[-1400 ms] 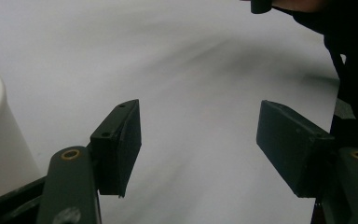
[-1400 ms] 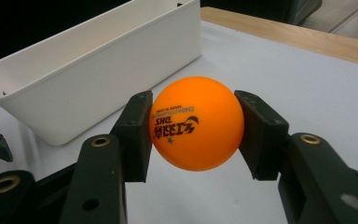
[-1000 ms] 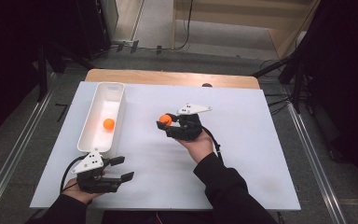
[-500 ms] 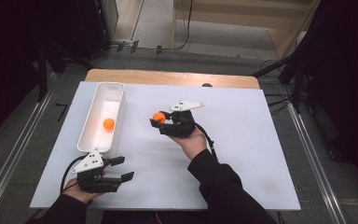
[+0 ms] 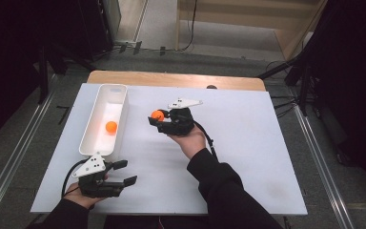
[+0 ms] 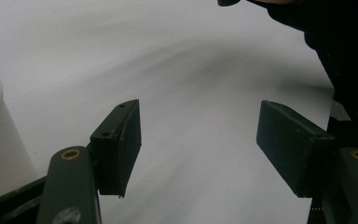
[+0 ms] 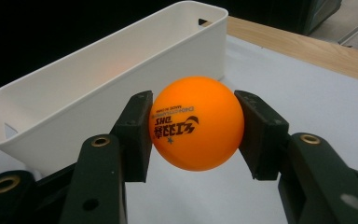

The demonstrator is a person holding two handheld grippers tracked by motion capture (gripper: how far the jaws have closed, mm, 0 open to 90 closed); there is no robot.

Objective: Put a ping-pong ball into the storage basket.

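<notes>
Clamped in the right gripper (image 5: 156,118), an orange ball (image 7: 196,122) hangs over the white table (image 5: 248,143), near the long white bin (image 5: 102,121) by its left edge. A second ball (image 5: 111,126) lies inside that bin. Near the front-left corner, the left gripper (image 5: 126,172) rests with jaws apart, holding nothing.
</notes>
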